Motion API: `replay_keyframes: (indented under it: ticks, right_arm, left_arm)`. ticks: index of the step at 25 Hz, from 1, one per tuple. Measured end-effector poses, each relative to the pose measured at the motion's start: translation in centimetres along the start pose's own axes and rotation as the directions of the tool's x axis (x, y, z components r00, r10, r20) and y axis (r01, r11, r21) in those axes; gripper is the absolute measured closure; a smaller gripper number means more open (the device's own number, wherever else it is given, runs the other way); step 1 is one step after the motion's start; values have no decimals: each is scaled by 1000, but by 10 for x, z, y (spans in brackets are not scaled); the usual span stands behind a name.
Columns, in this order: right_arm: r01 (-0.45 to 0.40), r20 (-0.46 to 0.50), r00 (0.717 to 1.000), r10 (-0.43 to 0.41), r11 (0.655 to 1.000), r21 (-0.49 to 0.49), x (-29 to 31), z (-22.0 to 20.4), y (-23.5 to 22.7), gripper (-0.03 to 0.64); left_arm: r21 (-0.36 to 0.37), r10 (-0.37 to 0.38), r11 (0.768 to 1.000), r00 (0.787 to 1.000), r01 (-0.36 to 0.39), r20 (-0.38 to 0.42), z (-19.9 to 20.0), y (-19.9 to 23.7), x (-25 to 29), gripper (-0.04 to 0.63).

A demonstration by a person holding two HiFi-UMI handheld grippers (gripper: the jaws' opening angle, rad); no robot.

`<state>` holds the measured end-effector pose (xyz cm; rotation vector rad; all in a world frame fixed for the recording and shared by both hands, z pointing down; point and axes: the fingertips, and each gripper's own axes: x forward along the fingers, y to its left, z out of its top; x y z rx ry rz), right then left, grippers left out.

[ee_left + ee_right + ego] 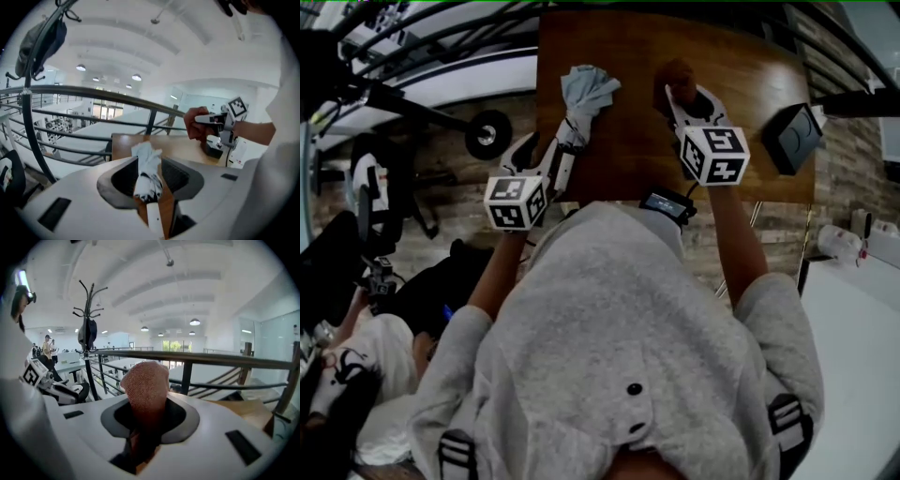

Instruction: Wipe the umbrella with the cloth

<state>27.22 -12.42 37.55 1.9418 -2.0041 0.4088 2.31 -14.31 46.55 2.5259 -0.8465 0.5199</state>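
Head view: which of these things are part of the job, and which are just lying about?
Part of the job:
folded umbrella, clamped in the left gripper
reddish-brown cloth, clamped in the right gripper

Just lying about:
black box on the wooden table
coat stand
metal railing

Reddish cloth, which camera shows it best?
The right gripper view: the cloth fills its centre, clamped in the right gripper, weave visible. In the head view it is only a small dark lump over the wooden table; the left gripper view shows it far off and small.
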Motion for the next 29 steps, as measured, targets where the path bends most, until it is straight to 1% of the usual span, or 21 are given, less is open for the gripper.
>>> replay_keyframes:
  ticks: [2,3,4,5,7,9,13,19,22,29]
  right_arm:
    - [12,95,995,-9,999,-34,-30,35,3,508]
    - [22,137,990,-15,999,-48,-44,50,4,508]
    - [34,173,985,-23,998,-59,-57,62,6,508]
    - [49,203,979,-34,996,-71,-69,72,8,508]
    - [75,247,968,-50,993,-95,-86,85,12,509]
    - [88,277,959,-56,991,-105,-95,92,17,509]
    - [93,301,952,-55,989,-114,-102,95,26,509]
    - [83,310,950,-44,990,-112,-100,97,26,509]
    - [79,313,949,-39,990,-116,-99,99,28,509]
    - [65,313,949,-26,991,-115,-95,101,32,509]
  left_arm:
    - [14,32,999,993,-34,116,51,-8,-20,437]
    - [28,56,998,984,-62,167,75,-13,-31,467]
    - [46,80,995,973,-92,215,96,-19,-43,545]
    - [66,96,991,961,-117,258,114,-25,-54,575]
    - [99,98,986,940,-137,326,141,-37,-71,580]
    - [115,88,984,927,-139,365,157,-45,-81,580]
    - [122,88,981,912,-148,400,170,-51,-93,580]
    - [148,91,975,911,-163,401,175,-52,-94,580]
    - [144,100,975,908,-172,406,178,-51,-97,580]
    - [135,93,977,902,-164,422,186,-53,-102,580]
